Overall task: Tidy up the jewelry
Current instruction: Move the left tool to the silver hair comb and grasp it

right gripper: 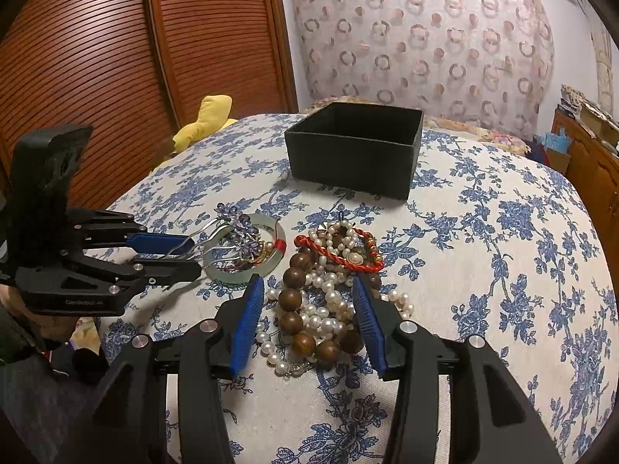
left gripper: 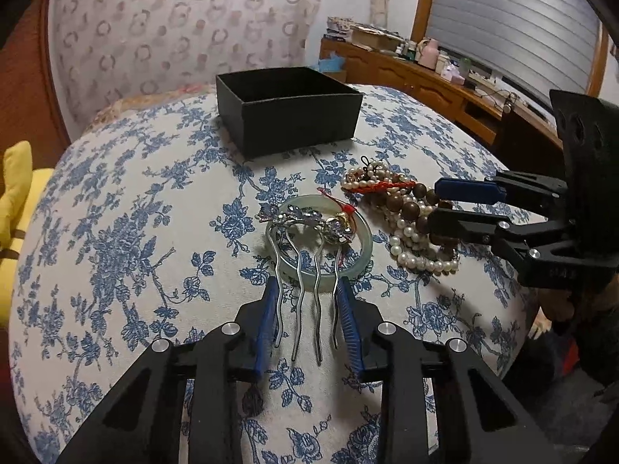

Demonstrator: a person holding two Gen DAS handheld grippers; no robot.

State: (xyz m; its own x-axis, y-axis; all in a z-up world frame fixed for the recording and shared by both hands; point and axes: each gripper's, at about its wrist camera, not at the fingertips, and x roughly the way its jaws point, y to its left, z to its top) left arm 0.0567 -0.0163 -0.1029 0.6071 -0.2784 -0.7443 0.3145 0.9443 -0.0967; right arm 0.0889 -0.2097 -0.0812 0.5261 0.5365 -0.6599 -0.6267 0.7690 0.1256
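Jewelry heaped on the floral tablecloth [left gripper: 116, 232], just short of the open black box [left gripper: 288, 110], likely its destination. Left gripper [left gripper: 307, 305] spread wide around the prongs of the silver hair comb [left gripper: 305, 255], not yet pinching; comb draped over the jade bangle [left gripper: 363, 245]. Right gripper [right gripper: 309, 305] likewise agape, straddling tangled pearl strands [right gripper: 329, 309] and wooden beads [right gripper: 294, 301], red cord bracelet [right gripper: 336, 259] just beyond. Seemingly poised for two simultaneous pickups.

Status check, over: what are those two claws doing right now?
Left gripper open around hair comb. Right gripper open over bead pile. Black box unobstructed.
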